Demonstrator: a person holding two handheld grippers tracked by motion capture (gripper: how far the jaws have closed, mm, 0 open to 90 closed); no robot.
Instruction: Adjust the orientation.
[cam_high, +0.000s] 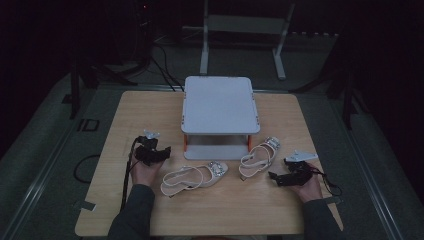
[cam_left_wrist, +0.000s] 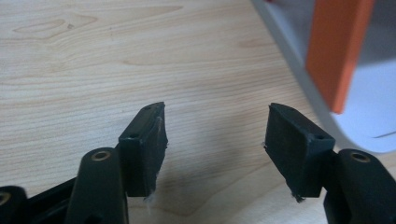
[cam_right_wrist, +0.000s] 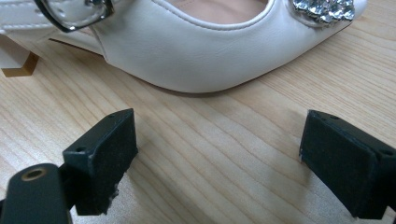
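Two white slingback shoes with jewelled toes lie on the wooden table (cam_high: 150, 210): one (cam_high: 195, 177) at front centre, the other (cam_high: 257, 159) to its right. My left gripper (cam_high: 167, 150) rests on the table left of the shoes, and its jaws (cam_left_wrist: 217, 112) are open with bare wood between them. My right gripper (cam_high: 272, 175) sits just right of the right-hand shoe. It (cam_right_wrist: 219, 116) is open, and a white shoe (cam_right_wrist: 196, 51) lies close ahead of its fingertips without touching them, buckle strap (cam_right_wrist: 70, 14) to the left.
A white two-level stand (cam_high: 220, 102) with orange posts (cam_left_wrist: 336, 51) occupies the table's back centre; its lower plate (cam_left_wrist: 364, 121) lies just right of my left jaws. A person's hands and dark sleeves enter from the front edge. Dark floor and metal frames surround the table.
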